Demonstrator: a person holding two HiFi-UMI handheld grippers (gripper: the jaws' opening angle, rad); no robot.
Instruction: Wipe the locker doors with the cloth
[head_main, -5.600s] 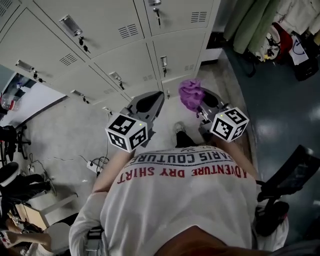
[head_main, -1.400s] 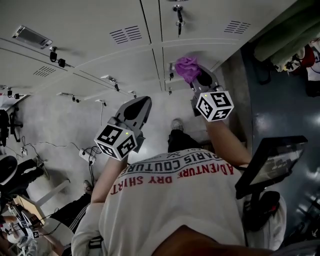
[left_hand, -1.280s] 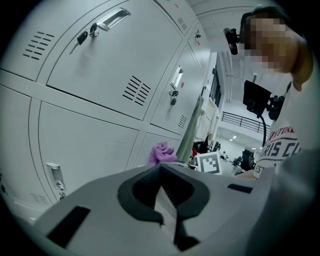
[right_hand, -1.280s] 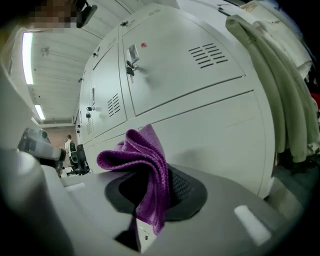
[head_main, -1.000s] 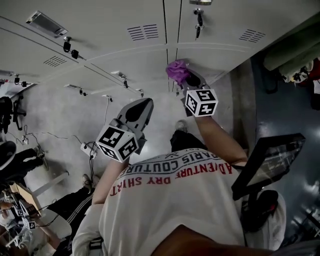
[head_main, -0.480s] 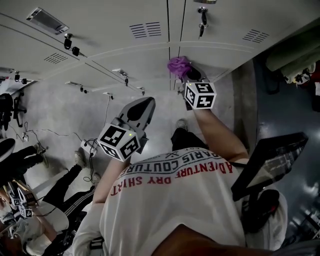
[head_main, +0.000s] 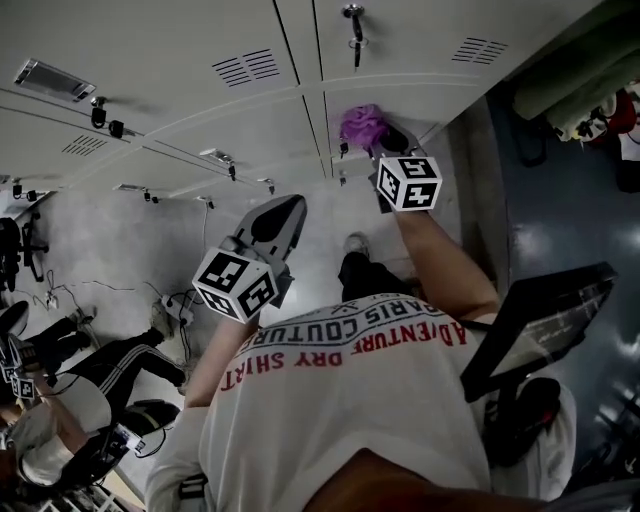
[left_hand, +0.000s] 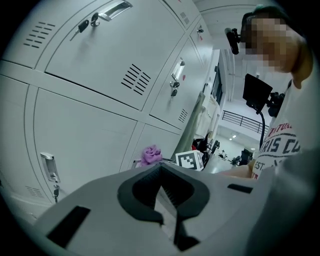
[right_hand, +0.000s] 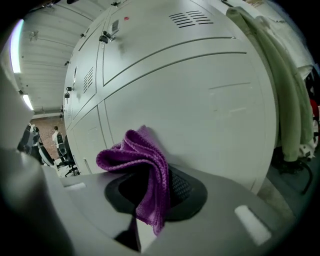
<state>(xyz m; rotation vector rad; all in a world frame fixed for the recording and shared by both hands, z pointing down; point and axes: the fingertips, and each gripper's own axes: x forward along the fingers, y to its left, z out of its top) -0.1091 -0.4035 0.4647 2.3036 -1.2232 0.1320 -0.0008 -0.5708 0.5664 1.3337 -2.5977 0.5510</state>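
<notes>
Locker doors (head_main: 170, 50), gripped cloth (head_main: 358, 125) now raised against them

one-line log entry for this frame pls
phase: wipe | right claw: shut on cloth | cloth: against locker door | left claw: shut, empty, off the lockers

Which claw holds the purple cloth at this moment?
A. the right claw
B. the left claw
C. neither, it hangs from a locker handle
A: the crumpled purple knitted cloth is pinched in the right claw, up against a pale grey metal locker door, while the left claw is shut with nothing in it.
</notes>
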